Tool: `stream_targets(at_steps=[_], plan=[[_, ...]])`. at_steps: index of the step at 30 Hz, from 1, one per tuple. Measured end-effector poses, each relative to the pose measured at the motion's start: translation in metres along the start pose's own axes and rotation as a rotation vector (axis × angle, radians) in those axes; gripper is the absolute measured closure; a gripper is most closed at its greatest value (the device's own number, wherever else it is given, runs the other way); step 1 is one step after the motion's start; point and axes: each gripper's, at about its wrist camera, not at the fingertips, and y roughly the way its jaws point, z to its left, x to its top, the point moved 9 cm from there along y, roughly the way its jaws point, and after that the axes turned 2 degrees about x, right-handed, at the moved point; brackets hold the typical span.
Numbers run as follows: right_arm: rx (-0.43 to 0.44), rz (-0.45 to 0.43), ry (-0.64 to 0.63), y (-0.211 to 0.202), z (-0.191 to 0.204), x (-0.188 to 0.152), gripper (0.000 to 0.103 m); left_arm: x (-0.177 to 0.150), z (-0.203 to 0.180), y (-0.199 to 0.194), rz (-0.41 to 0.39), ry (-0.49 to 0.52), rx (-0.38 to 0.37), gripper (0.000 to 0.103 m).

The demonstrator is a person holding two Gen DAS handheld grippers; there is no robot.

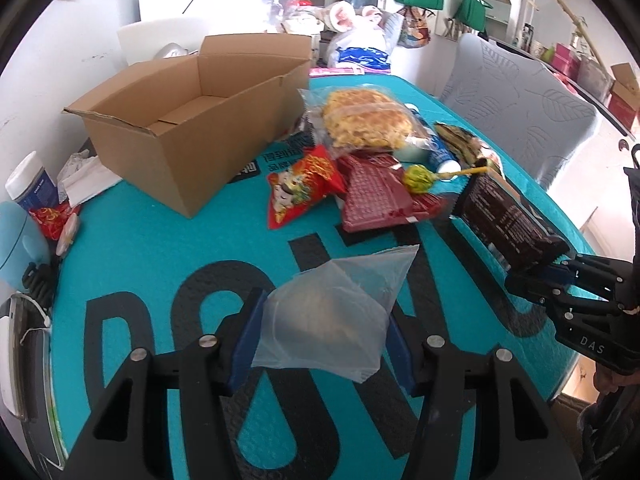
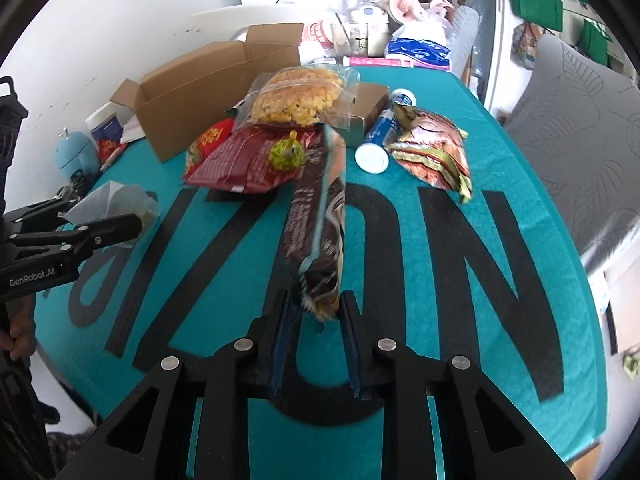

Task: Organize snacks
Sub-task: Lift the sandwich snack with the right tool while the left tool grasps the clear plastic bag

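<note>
Teal cloth with big black letters covers the tabletop (image 1: 152,240), and we see two snacks lifted above it. Our left gripper (image 1: 320,344) is closed partway on a cloudy plastic bag (image 1: 332,312); the blue pads (image 1: 244,344) press its two sides, and something pale sits inside that we cannot make out through the film. Our right gripper (image 2: 316,340) is nearly shut on the end of a long dark brown packet (image 2: 320,232), which sticks out ahead of the fingers, tilted up off the cloth, its far end reaching toward the pile.

The open cardboard box (image 1: 188,120) stands at the back left of the tabletop, flaps up, nothing visible inside it. Just beside it the remaining snacks lie heaped: a clear bag of yellow puffed pieces (image 1: 364,120) on top, a dark red wafer packet (image 1: 376,196) under it, a small red packet (image 1: 300,188) touching the wafer packet on the box side, and a green lollipop (image 1: 416,174) resting on the wafer packet. A blue and white tube (image 2: 384,136) lies on its side next to a crinkled orange and green packet (image 2: 432,152), both apart from the heap on the right side.

From the right wrist view the left gripper appears at the left edge with the plastic bag between its fingers.
</note>
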Motion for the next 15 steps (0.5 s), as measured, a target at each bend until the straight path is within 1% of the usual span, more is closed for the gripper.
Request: stream_targets(at_steps=[1,2,3,4,5,8,9,10,11,12,14,15], plan=[[-0.011,-0.005,0.003,-0.002,-0.001,0.0,0.065,0.0,0.0,0.001,-0.004,0.0,-0.003,0.047],[-0.023,-0.012,0.006,-0.003,-0.002,0.001,0.036,0.001,0.0,0.002,-0.007,-0.002,-0.005,0.047],[-0.033,-0.021,0.009,-0.004,-0.003,0.002,0.024,0.002,0.001,0.003,-0.01,-0.008,-0.009,0.048],[-0.046,-0.032,0.014,-0.004,-0.005,0.004,0.015,0.002,0.001,0.004,-0.009,-0.012,-0.015,0.047],[-0.055,-0.047,0.017,-0.004,-0.007,0.007,0.016,0.003,0.002,0.005,-0.009,-0.018,-0.02,0.047],[-0.04,-0.093,0.024,-0.004,-0.007,0.018,0.016,0.004,0.004,0.006,-0.015,-0.034,-0.025,0.048],[-0.032,-0.111,0.031,-0.003,-0.007,0.023,0.017,0.005,0.005,0.007,-0.017,-0.039,-0.023,0.048],[-0.022,-0.126,0.039,-0.002,-0.007,0.027,0.021,0.005,0.006,0.007,-0.019,-0.044,-0.024,0.047],[-0.005,-0.137,0.047,0.0,-0.006,0.032,0.029,0.006,0.007,0.007,-0.02,-0.05,-0.025,0.048],[0.007,-0.14,0.049,0.002,-0.005,0.034,0.036,0.007,0.008,0.008,-0.022,-0.055,-0.023,0.047],[0.036,-0.121,0.046,0.011,0.0,0.036,0.063,0.007,0.01,0.008,-0.024,-0.062,-0.019,0.048],[0.045,-0.11,0.042,0.015,0.002,0.035,0.065,0.008,0.012,0.008,-0.024,-0.065,-0.012,0.048]])
